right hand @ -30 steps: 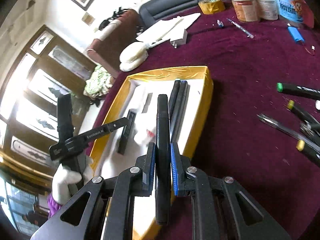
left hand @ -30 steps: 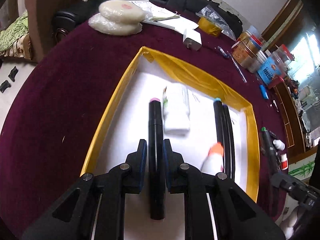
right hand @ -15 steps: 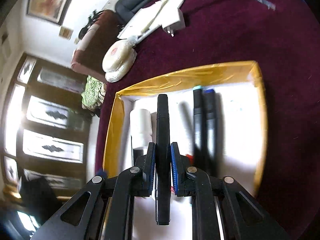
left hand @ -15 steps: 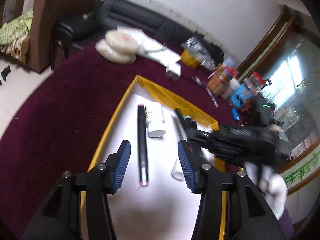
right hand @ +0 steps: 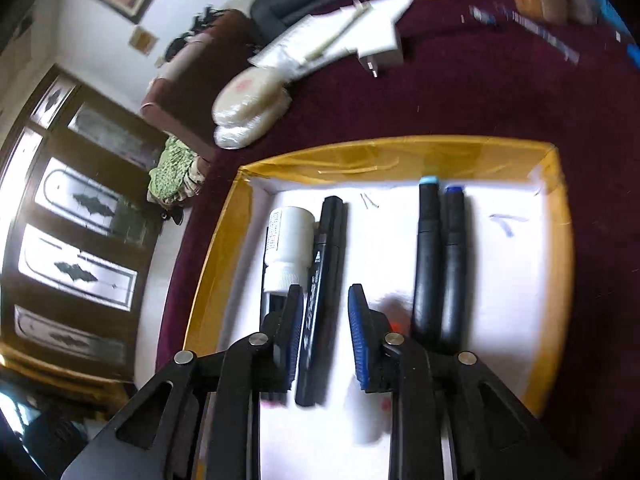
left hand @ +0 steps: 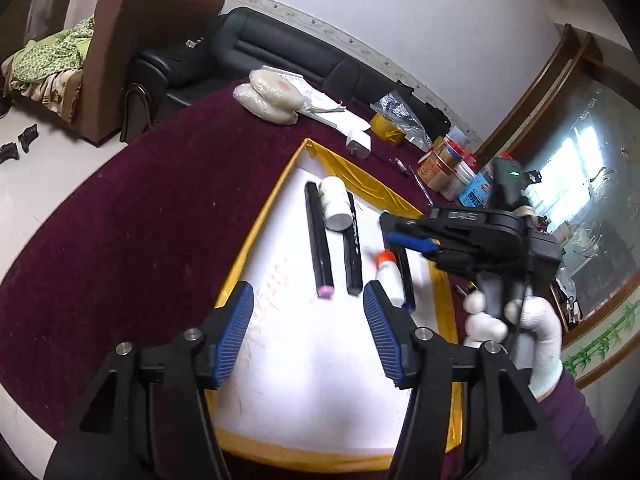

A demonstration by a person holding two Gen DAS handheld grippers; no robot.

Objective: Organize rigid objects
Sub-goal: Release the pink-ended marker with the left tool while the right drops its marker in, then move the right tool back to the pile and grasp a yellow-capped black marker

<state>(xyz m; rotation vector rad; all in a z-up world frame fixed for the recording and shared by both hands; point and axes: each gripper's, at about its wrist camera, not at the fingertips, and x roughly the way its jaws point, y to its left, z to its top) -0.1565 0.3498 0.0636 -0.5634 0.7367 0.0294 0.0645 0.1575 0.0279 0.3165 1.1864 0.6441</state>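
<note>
A white tray with a yellow rim [left hand: 256, 240] sits on the maroon table. In it lie a pink-capped black marker [left hand: 318, 240], a white bottle [left hand: 335, 204], a second black marker [left hand: 353, 248] and an orange-capped glue bottle [left hand: 390, 272]. My left gripper [left hand: 306, 300] hovers over the tray floor, its jaws opening, nothing between them. My right gripper [right hand: 325, 292] points down into the tray, its jaws opening. The black marker [right hand: 320, 280] lies between them beside the bottle [right hand: 290, 236], with a gap at the right pad. Two blue-capped markers [right hand: 428, 256] lie to the right.
Beyond the tray are round white packs [left hand: 272, 96], a white charger [left hand: 360, 146], a yellow tape roll [left hand: 386, 130] and jars [left hand: 444, 160]. A white-gloved hand [left hand: 516, 320] holds the right gripper [left hand: 394, 232] at the tray's right side. A sofa and an armchair stand behind.
My left gripper let go of the pink-capped marker in the tray, opened wide and drew back. My right gripper carried its black marker over the tray and its jaws parted around it.
</note>
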